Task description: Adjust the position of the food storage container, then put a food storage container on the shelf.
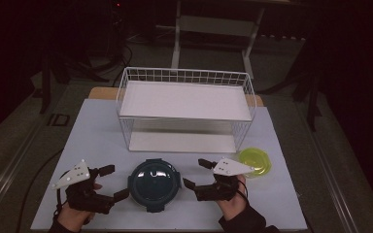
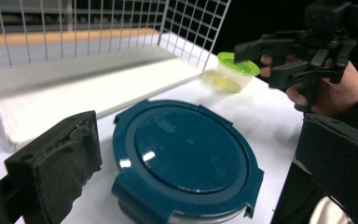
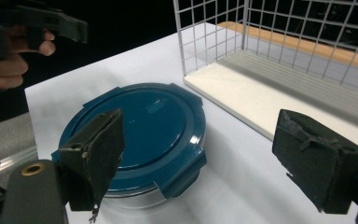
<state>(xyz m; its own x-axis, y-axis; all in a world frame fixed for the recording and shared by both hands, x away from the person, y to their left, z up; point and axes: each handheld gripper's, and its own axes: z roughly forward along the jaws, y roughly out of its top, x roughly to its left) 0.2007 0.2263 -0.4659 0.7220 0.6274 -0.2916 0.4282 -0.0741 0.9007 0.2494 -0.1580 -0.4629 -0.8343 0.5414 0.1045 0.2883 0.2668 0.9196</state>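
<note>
Grippers flank the box, a round container under a clipped-on blue lid, which sits on the table just in front of the rack: left gripper and right gripper both stand spread, touching nothing. A green-lidded cup rests right of the box (beside the rack's corner). Nothing is on the rack yet, so I judge any lifting or shelving remains undone.

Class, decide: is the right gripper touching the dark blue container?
Apart. In the high view, bare table separates the right gripper from the dark blue container, jaws wide open.
</note>
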